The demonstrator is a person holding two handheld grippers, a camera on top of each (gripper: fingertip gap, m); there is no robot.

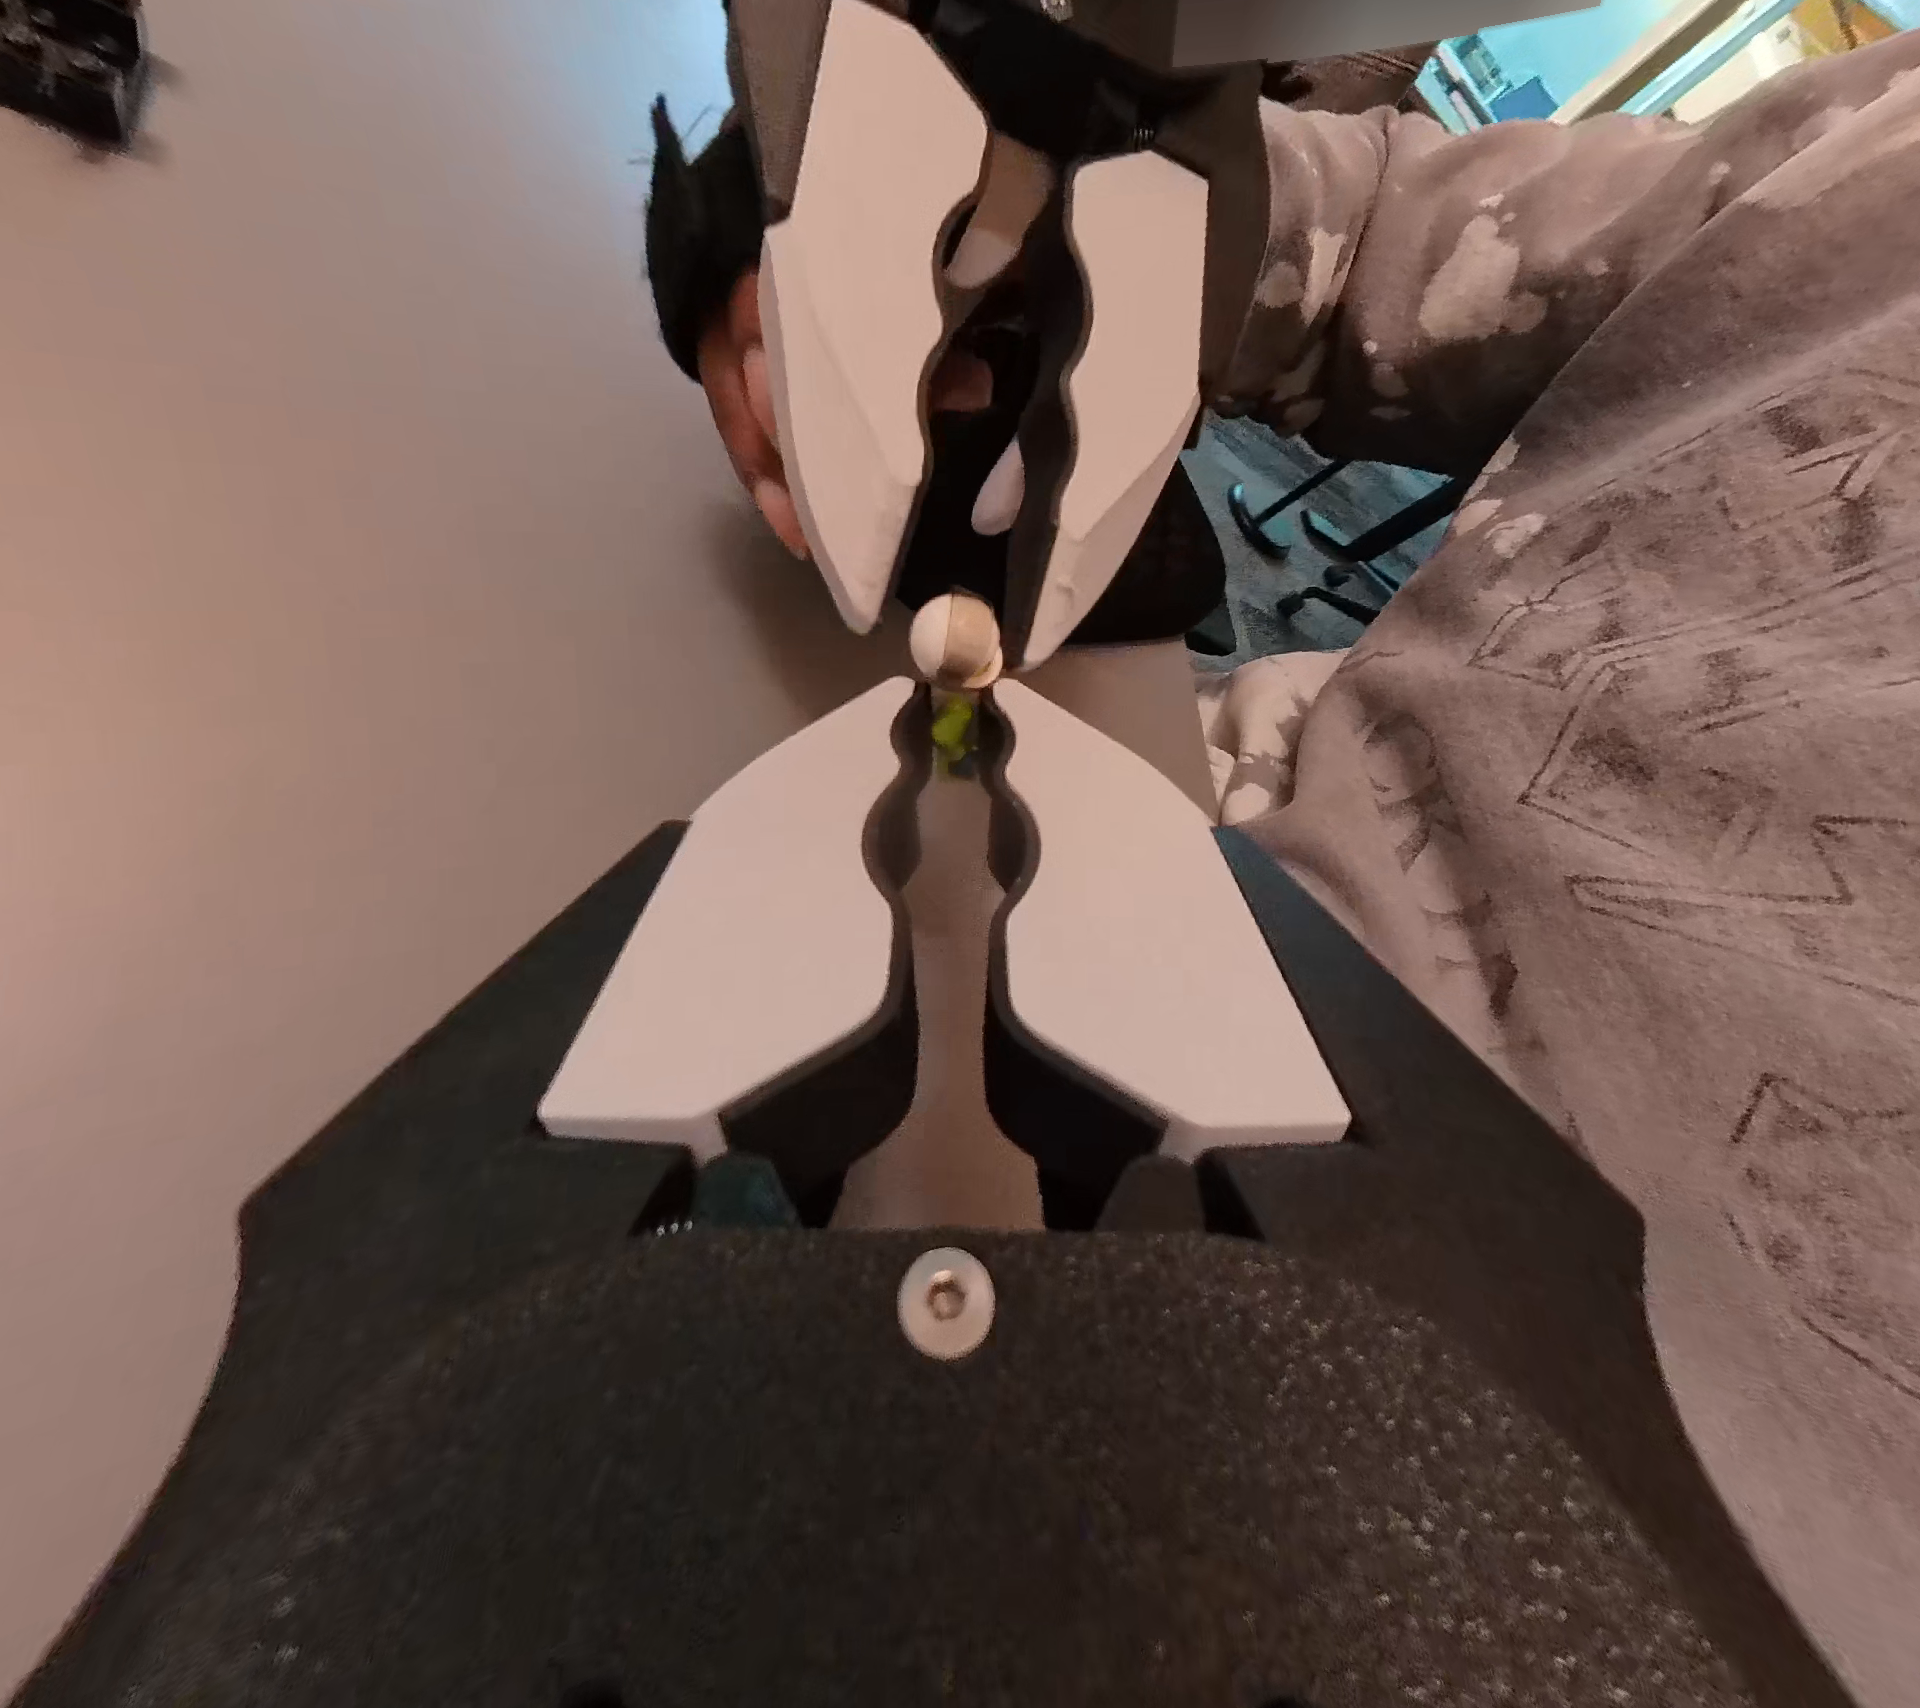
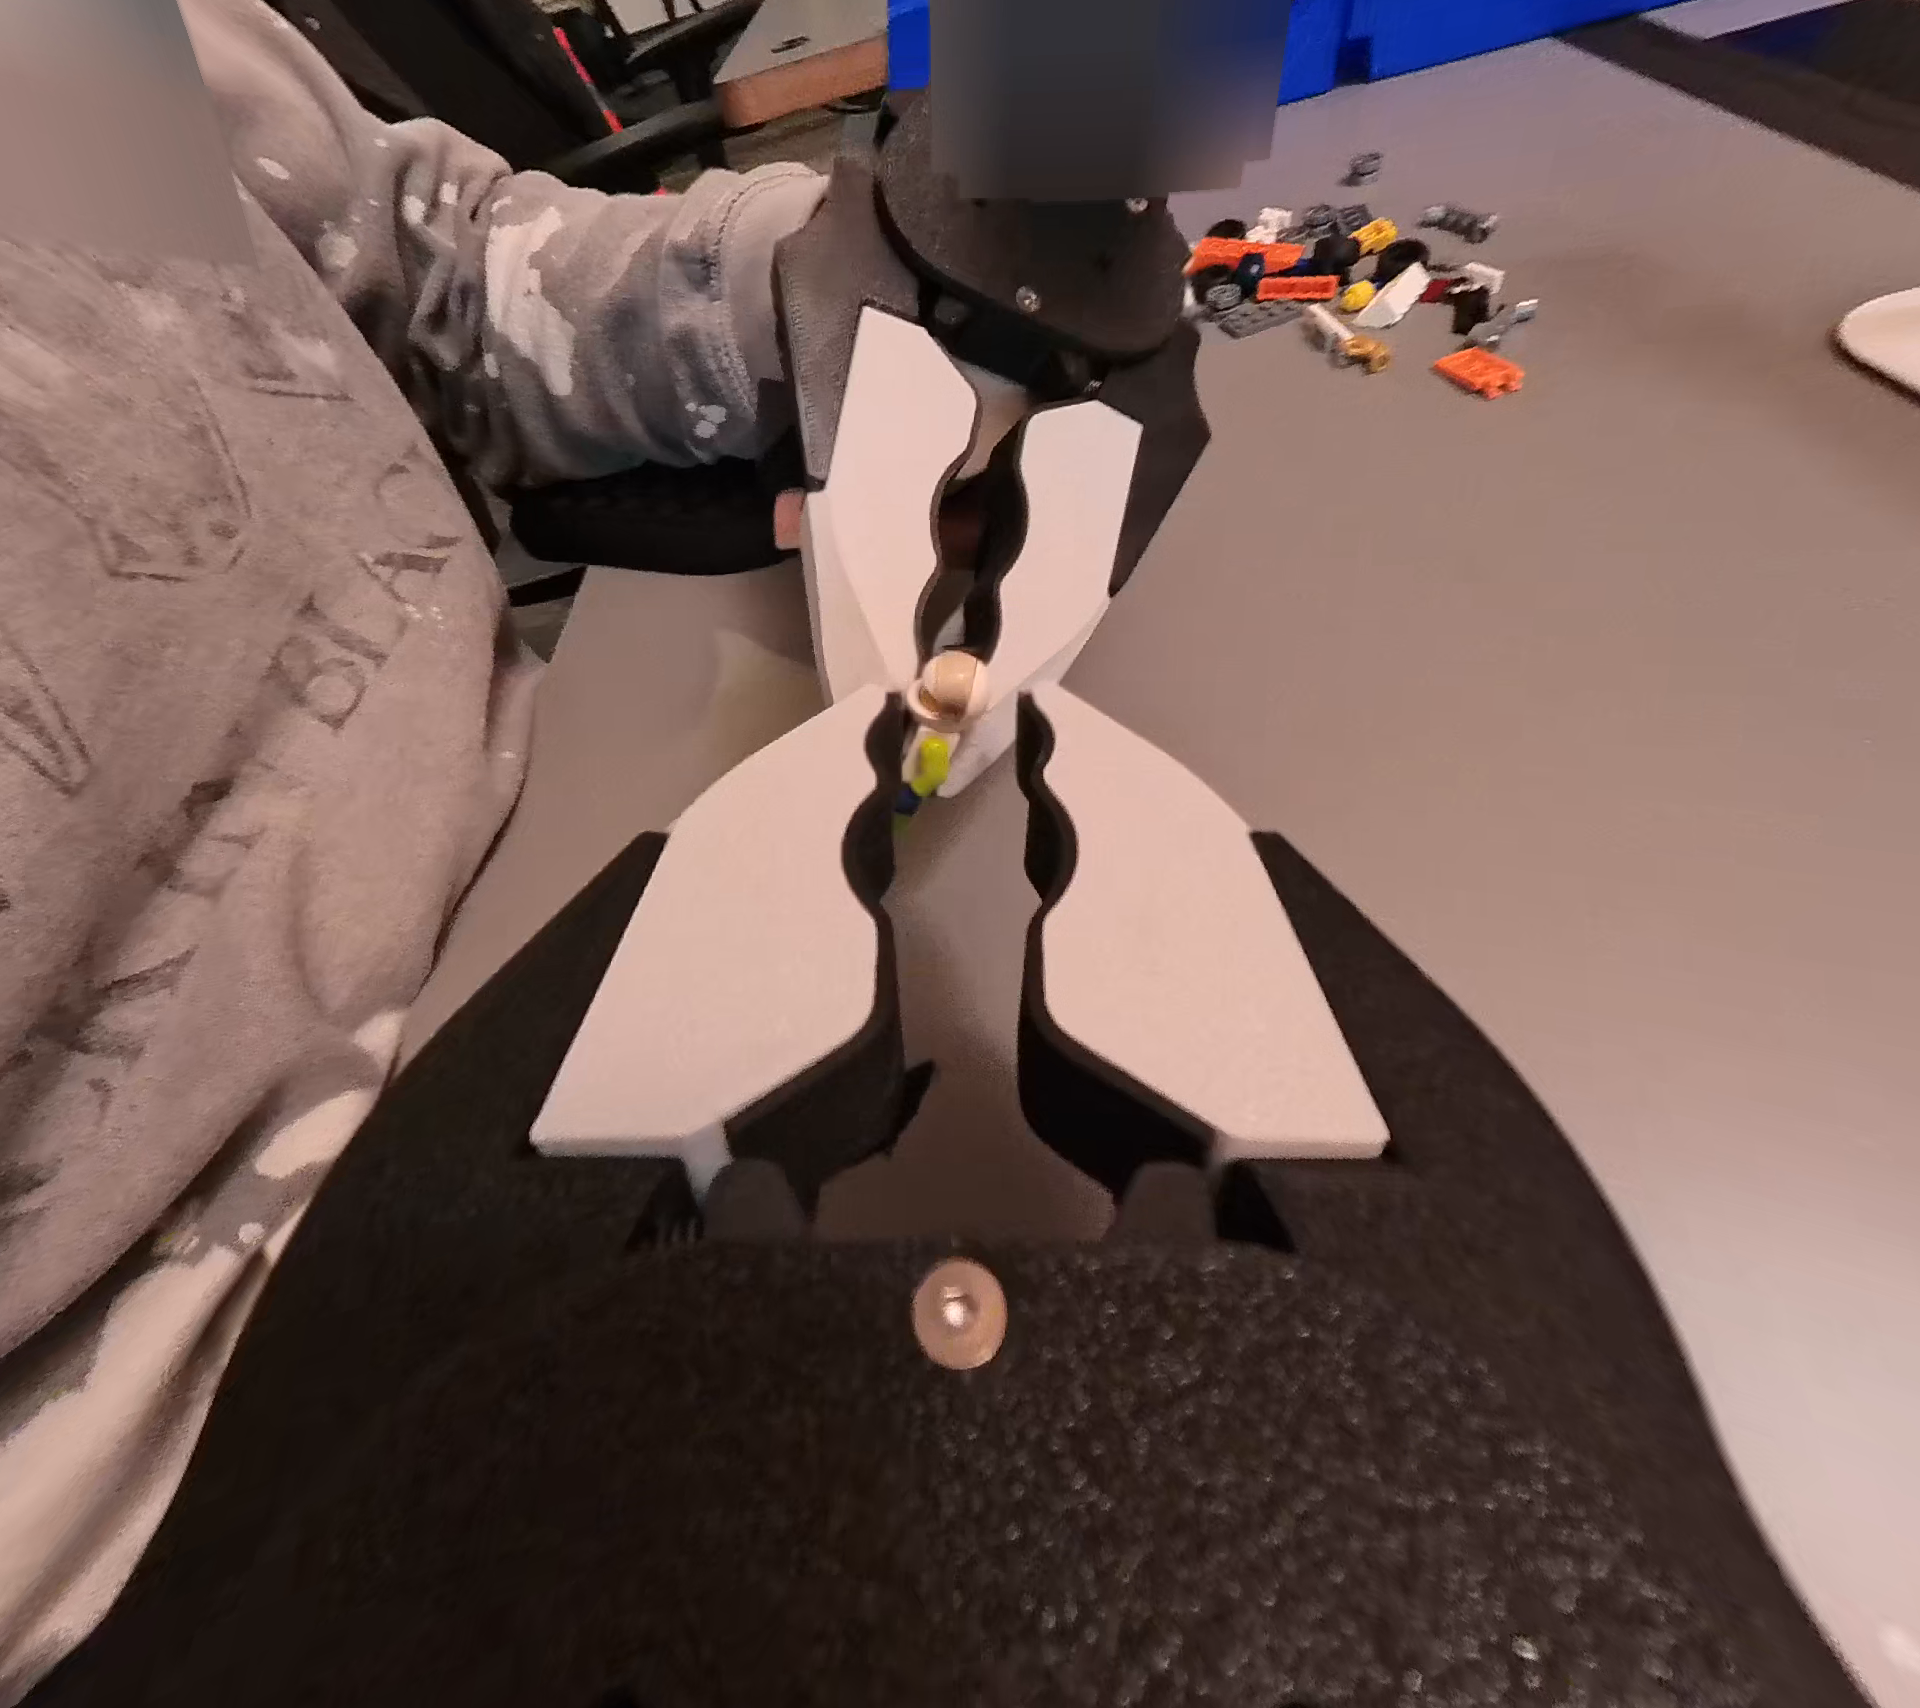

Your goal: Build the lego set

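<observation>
1. White-faced fingers of the left gripper (image 1: pixel 951 702) clench a minifigure (image 1: pixel 951 728) at their tips.
2. Right gripper (image 2: pixel 956 708) meets it tip to tip, fingers parted around the minifigure's helmeted head (image 2: pixel 948 685).
3. Beyond the fingers, loose lego pieces (image 2: pixel 1351 276) lie on the tabletop (image 2: pixel 1455 619).

Small lego minifigure (image 2: pixel 928 759) at centre of the right wrist frame: white torso, lime-yellow arm, blue at the hip, a tan rounded helmet (image 2: pixel 948 687) on top. Same figure at centre of the left wrist frame, mostly hidden, only helmet and a lime sliver showing. Loose lego pieces (image 2: pixel 1361 282) scattered upper right: orange, black, white, grey, yellow. Black lego block (image 1: pixel 71 48) at upper left of the left wrist frame.
</observation>
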